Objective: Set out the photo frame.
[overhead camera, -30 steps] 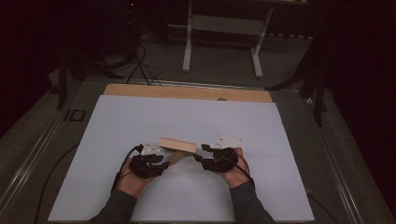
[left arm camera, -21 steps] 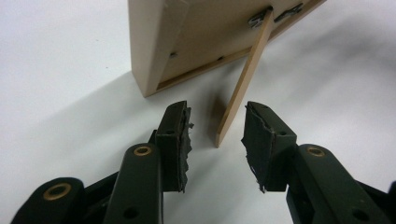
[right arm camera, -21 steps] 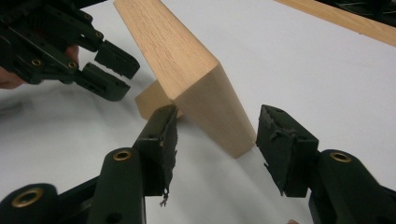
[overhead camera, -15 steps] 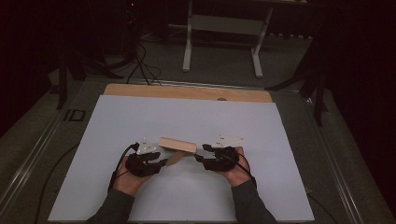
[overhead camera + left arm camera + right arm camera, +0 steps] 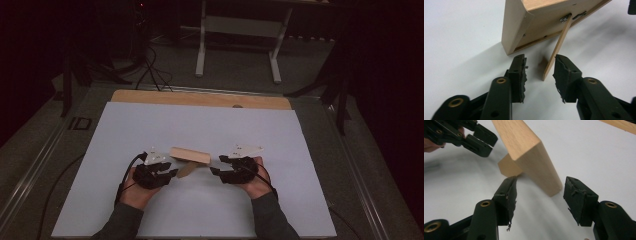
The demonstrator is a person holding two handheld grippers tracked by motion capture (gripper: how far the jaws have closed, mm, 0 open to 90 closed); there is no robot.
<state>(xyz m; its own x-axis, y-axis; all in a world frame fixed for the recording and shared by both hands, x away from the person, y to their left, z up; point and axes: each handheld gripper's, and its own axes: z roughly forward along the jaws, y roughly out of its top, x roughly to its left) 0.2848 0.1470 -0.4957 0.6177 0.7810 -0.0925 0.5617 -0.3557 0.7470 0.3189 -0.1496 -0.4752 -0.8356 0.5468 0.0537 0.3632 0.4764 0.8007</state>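
Fingers of my left gripper [image 5: 539, 72] stand apart around the foot of the strut [image 5: 555, 47], a thin flat wooden slat, and they have just been closing a little; the pads do not press it yet. I keep them there because, I think, this strut is what props the frame [image 5: 189, 154] up, and I want to set its angle. The frame is pale, smooth wood with square edges, and it stands tilted on the white worktop [image 5: 280, 135] between my two hands. A small metal hinge [image 5: 566, 18] joins the strut to its back. My right gripper [image 5: 539, 195] has its fingers wide apart on both sides of the frame's other end; they have just been opening and do not touch it. The black pads are rough and frayed at their edges.
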